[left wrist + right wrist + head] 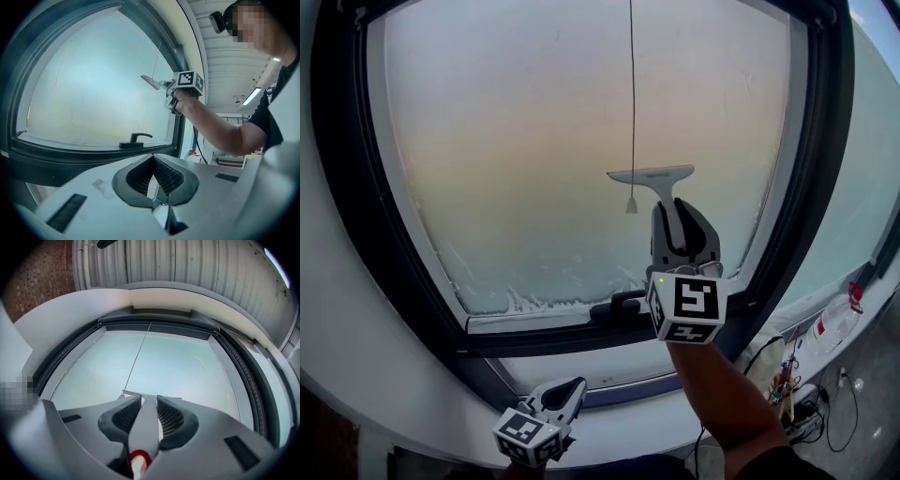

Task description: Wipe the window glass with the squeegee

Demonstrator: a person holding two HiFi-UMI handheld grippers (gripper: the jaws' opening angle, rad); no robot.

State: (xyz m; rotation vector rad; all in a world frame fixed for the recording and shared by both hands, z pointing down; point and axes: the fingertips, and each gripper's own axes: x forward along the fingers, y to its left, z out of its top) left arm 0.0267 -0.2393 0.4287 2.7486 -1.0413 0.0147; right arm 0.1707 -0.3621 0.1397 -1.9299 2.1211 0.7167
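Note:
The frosted window glass (562, 150) fills a dark frame (347, 187). A grey squeegee (652, 175) rests its blade against the lower right part of the pane. My right gripper (675, 214) is shut on its handle, which runs up between the pads in the right gripper view, where the squeegee (143, 425) points at the glass (178, 366). The left gripper view shows the squeegee (151, 82) and right gripper (174, 93) raised at the pane's right side. My left gripper (572, 387) hangs low by the sill, shut and holding nothing, its pads (161, 176) meeting at the tip.
A thin blind cord (632, 103) hangs down the glass just left of the squeegee, ending in a small pull. A black window handle (617, 305) sits on the bottom frame. Cables and a plastic bottle (832, 326) lie at the lower right. Another pane (867, 187) adjoins on the right.

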